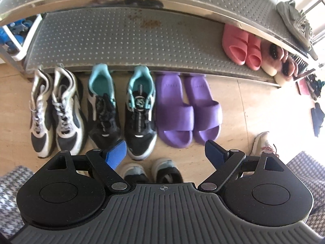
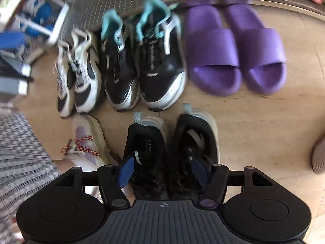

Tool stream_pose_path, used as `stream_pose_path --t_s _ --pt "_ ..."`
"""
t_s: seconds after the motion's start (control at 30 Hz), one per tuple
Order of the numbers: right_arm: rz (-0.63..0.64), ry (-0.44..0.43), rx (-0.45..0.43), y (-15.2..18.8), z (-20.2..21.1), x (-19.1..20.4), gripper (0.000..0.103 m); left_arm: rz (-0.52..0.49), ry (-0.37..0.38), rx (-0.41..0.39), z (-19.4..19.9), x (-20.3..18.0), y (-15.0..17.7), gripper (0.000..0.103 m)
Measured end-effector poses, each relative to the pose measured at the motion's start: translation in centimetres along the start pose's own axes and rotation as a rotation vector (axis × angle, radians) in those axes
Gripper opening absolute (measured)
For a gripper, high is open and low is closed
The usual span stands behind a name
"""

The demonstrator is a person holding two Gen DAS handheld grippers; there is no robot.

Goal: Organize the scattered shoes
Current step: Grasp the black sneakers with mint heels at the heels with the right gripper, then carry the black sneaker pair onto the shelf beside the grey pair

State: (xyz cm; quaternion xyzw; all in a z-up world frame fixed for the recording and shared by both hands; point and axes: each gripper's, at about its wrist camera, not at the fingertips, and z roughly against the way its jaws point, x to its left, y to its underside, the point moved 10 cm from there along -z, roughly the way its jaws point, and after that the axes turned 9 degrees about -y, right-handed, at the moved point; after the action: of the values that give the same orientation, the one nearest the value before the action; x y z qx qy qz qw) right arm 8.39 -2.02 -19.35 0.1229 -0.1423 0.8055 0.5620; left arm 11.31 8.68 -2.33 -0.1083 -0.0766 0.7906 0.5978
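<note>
A metal shoe rack point(image 1: 113, 34) with dotted shelves stands far ahead of the left gripper point(image 1: 165, 152). On its lower shelf, ahead and to the right, sit pink slippers point(image 1: 241, 46) and beside them fluffy slippers point(image 1: 278, 59); a grey-green sneaker point(image 1: 294, 20) lies on the upper shelf.

On the wooden floor point(image 1: 254, 105), in a row just in front of the rack, stand three pairs with toes toward the tool: the purple slides point(image 1: 189, 109) ahead and a little right, the black and teal sneakers point(image 1: 121, 109) straight ahead, the white and grey sneakers point(image 1: 56, 109) ahead and left.

Just under the left gripper is a black pair point(image 1: 152, 170), only partly visible. The jaws of the left gripper stand wide, with nothing between them.

In the right wrist view, which is blurred, the right gripper point(image 2: 163, 171) points down over the same black pair point(image 2: 172, 142). Its blue fingers point(image 2: 126, 170) stand about half apart, one at each outer side of the pair; I cannot tell if they press the shoes.

Left of this tool is a pale shoe with red laces point(image 2: 87, 144), on the person's foot, next to a checked garment point(image 2: 22, 154).
</note>
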Motion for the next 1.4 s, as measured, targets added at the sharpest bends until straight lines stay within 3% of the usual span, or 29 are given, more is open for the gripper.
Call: stream_pose_path --t_s 0.23,0.5,0.53,0.57,0.6,0.67,0.83,0.97,1.1,1.23,1.4 --pt "0.058 0.068 0.095 -0.8 -5.2 0.2 0.062 0.053 0.022 0.012 -0.1 1.8 -0.8 0.089" --pt "-0.008 0.125 0.076 -1.3 -9.7 -2.4 0.065 0.046 0.049 0.016 -0.4 0.8 -1.7 0.089" --pt "-0.006 0.128 0.071 -1.2 -9.9 -2.5 0.057 0.043 0.047 0.019 -0.5 0.7 -1.8 0.089" --pt "0.027 0.117 0.044 -1.0 -9.6 -2.3 0.034 0.043 0.037 0.019 -0.7 0.8 -1.8 0.089" --pt "0.065 0.104 0.014 -0.7 -9.2 -2.1 0.027 0.045 0.033 0.017 -0.7 0.9 -1.9 0.089" --pt "0.083 0.099 -0.010 -0.1 -8.0 -1.8 0.025 0.057 0.015 0.001 -0.5 1.4 -2.0 0.089" --pt "0.147 0.028 -0.070 2.4 -2.6 -0.9 0.022 0.079 -0.026 -0.057 0.4 2.5 -2.5 0.089" --pt "0.135 0.009 -0.218 2.6 4.5 -1.2 0.021 0.091 -0.060 -0.099 1.2 3.0 -2.8 0.089" --pt "0.162 0.075 -0.428 -0.1 12.8 -1.7 0.021 0.115 -0.074 -0.133 2.1 2.6 -3.1 0.089" --pt "0.175 0.151 -0.636 -4.2 21.0 -2.7 0.021 0.066 -0.088 -0.143 2.1 1.1 -2.9 0.089" --pt "0.194 0.236 -0.776 -11.9 28.6 -4.3 0.021 0.007 -0.089 -0.118 1.0 -0.5 -2.9 0.089"
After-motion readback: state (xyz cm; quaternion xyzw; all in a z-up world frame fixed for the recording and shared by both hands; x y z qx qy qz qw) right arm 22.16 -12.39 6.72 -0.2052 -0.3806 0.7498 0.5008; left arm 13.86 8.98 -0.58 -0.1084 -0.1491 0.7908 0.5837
